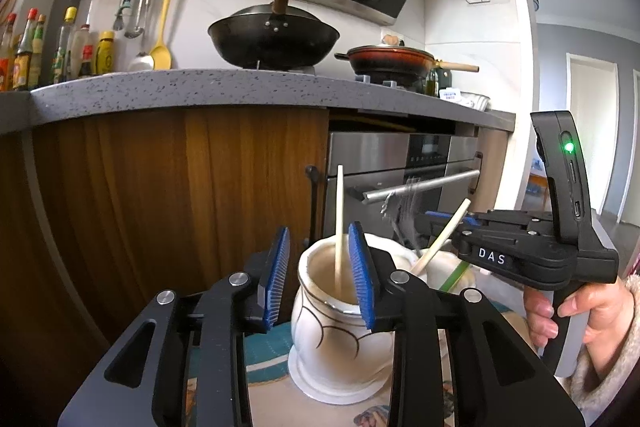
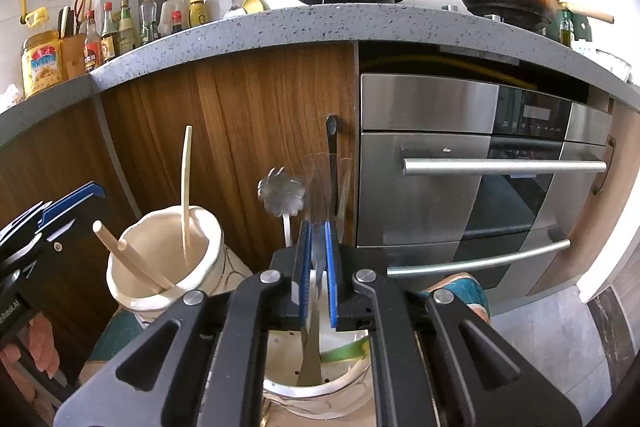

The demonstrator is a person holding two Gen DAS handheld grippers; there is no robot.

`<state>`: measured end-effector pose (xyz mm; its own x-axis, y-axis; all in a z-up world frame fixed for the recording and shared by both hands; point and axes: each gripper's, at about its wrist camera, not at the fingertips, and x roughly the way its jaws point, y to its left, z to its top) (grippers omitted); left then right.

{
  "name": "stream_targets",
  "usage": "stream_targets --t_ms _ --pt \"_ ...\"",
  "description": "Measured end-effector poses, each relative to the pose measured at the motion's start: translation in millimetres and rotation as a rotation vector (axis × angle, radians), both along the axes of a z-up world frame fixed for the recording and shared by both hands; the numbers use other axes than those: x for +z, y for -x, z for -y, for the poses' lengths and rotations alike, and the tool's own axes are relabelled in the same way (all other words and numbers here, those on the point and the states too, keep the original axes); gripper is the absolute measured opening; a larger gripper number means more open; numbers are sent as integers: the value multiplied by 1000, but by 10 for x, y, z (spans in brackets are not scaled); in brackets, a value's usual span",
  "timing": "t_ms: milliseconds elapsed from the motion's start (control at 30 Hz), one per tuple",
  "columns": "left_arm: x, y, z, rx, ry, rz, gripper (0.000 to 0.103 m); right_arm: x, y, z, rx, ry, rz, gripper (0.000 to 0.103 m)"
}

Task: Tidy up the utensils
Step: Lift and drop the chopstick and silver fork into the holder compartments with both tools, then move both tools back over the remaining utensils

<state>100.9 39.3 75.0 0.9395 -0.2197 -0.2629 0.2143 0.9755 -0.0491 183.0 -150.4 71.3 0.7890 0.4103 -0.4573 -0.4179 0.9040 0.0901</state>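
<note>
My left gripper (image 1: 318,275) is open over the rim of a cream ceramic jar (image 1: 340,331); a pale chopstick (image 1: 339,227) stands in the jar between the pads. A second chopstick (image 1: 440,241) leans to the right. My right gripper (image 2: 318,263) is shut on a metal utensil (image 2: 312,359) whose blurred end points down into a second white holder (image 2: 316,383). In the right wrist view the jar (image 2: 168,267) holds both chopsticks (image 2: 186,187). A clover-shaped metal utensil head (image 2: 281,195) and a dark handle (image 2: 332,163) stick up behind the fingers.
A grey counter (image 1: 200,87) carries a black wok (image 1: 274,37), a red pan (image 1: 390,59) and bottles (image 1: 24,55). A steel oven (image 2: 480,179) stands to the right, wooden cabinets (image 2: 240,147) behind. A patterned cloth (image 1: 264,351) lies under the jars.
</note>
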Motion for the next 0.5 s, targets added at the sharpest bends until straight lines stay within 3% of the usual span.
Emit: stream_targets --t_ms 167,333,433,500 --pt "4 11 5 3 -6 -3 33 22 0 50 -12 -16 -5 9" --pt "35 45 1 6 -7 -11 46 177 161 149 -10 -68 37 41" --pt "70 99 5 12 -13 -16 51 272 314 226 -10 -84 64 55" --pt "88 149 5 15 -18 -20 65 304 400 271 -11 -93 68 69"
